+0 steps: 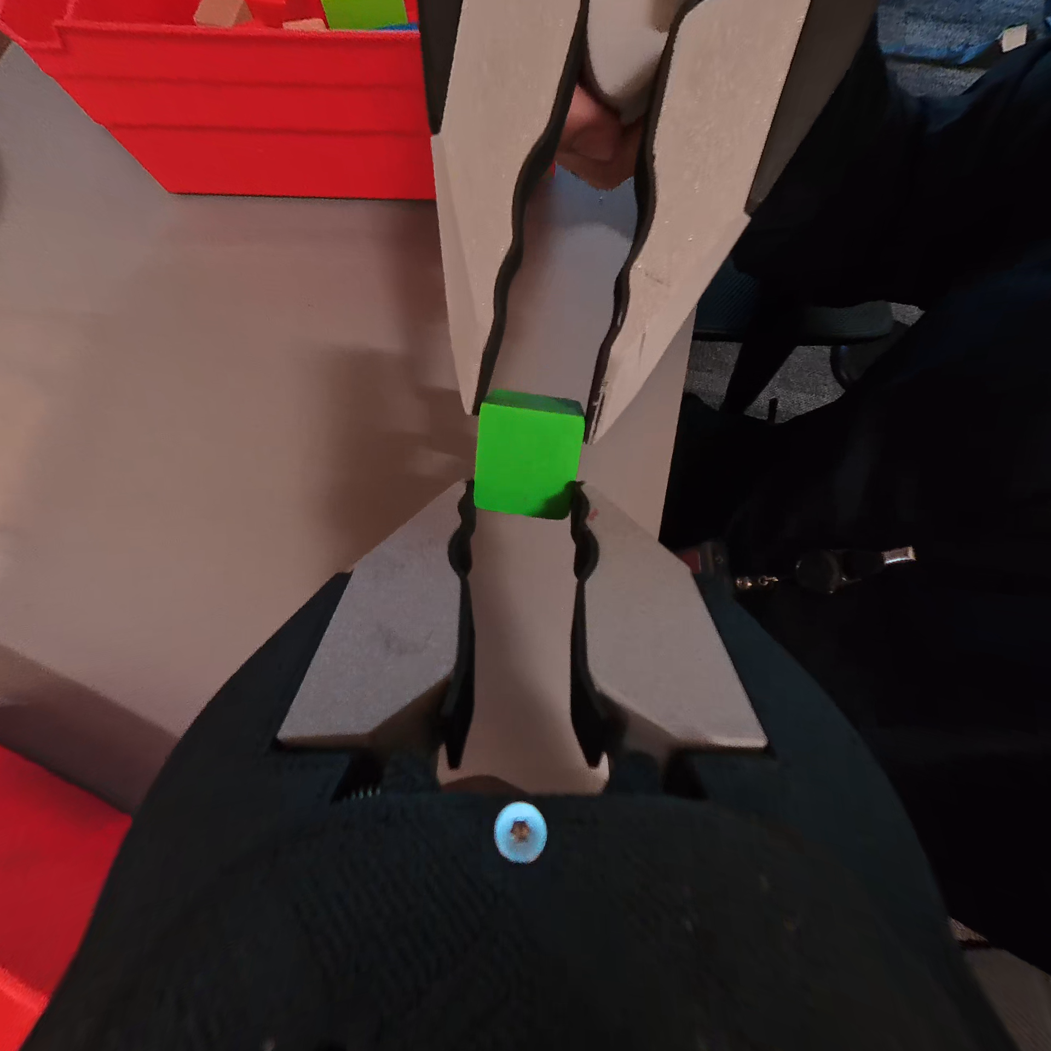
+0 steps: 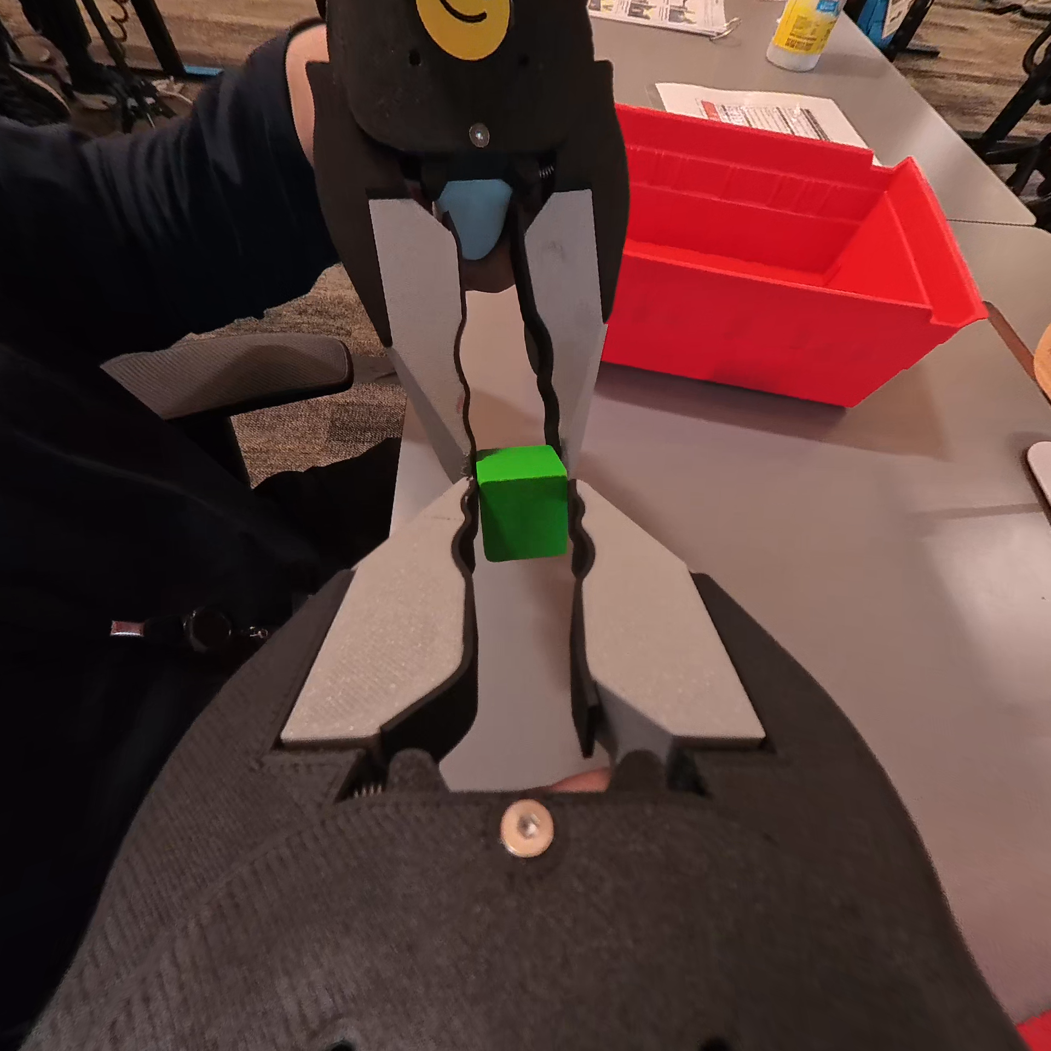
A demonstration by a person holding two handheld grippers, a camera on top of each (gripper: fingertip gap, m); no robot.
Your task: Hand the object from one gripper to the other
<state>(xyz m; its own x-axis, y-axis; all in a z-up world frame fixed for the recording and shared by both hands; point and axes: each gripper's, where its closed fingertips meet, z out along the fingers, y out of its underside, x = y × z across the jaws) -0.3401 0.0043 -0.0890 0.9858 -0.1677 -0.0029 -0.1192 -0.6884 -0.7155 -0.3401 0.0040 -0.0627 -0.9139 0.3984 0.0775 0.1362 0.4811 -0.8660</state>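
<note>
A green cube (image 1: 526, 455) hangs in the air above the grey table (image 1: 170, 398), gripped from two sides. In the left wrist view my left gripper (image 1: 522, 495) pinches the cube's near end with its fingertips. My right gripper (image 1: 532, 415) comes in from the top and its pads close on the far end. In the right wrist view the cube (image 2: 523, 512) sits between the pads of my right gripper (image 2: 522, 495). My left gripper (image 2: 514, 455) clamps its far end from above.
A red bin (image 2: 796, 273) stands on the table (image 2: 796, 569) at the right. Another red bin (image 1: 256, 114) holding blocks is at the top left of the left wrist view. A person's dark sleeve (image 2: 142, 199) and a chair armrest (image 2: 227, 369) are at the left. Papers (image 2: 756, 114) and a bottle (image 2: 802, 34) lie farther back. My left and right fingertips are right by each other.
</note>
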